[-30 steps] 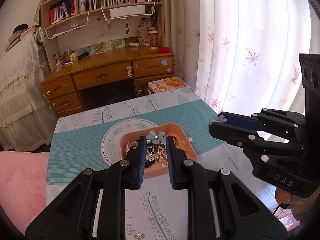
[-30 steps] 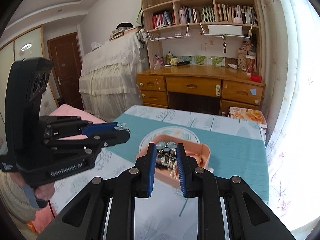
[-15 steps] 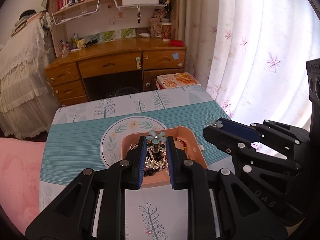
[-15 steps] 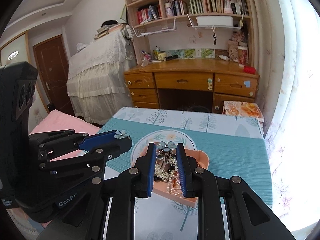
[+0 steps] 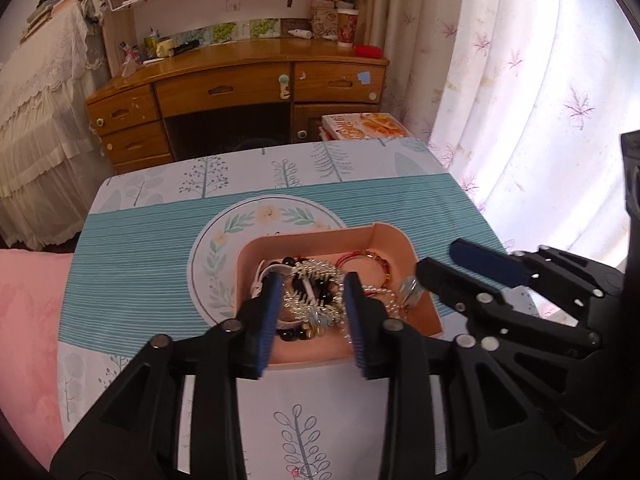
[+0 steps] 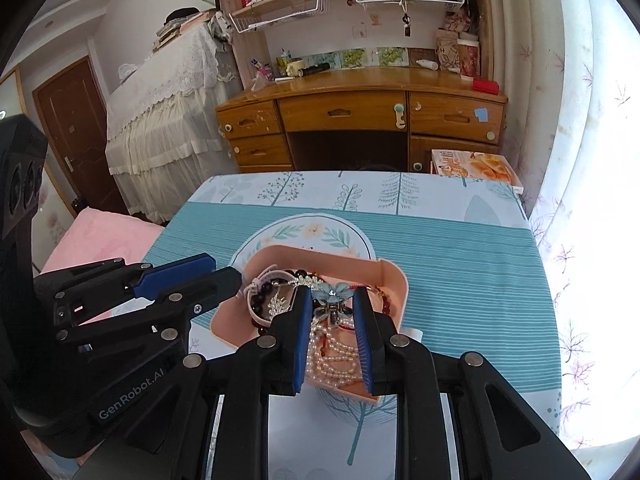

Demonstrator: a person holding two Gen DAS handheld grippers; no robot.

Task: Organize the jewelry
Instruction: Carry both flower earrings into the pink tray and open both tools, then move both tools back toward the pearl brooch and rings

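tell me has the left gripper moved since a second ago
Yes. In the left wrist view the left gripper has come forward and down over the pink tray, which now looms larger, and its jaws have opened, the blue flower clip gone from between them.

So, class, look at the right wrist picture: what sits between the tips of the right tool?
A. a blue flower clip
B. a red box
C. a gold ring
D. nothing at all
A: the blue flower clip sits between the tips of the right tool, above the pink tray.
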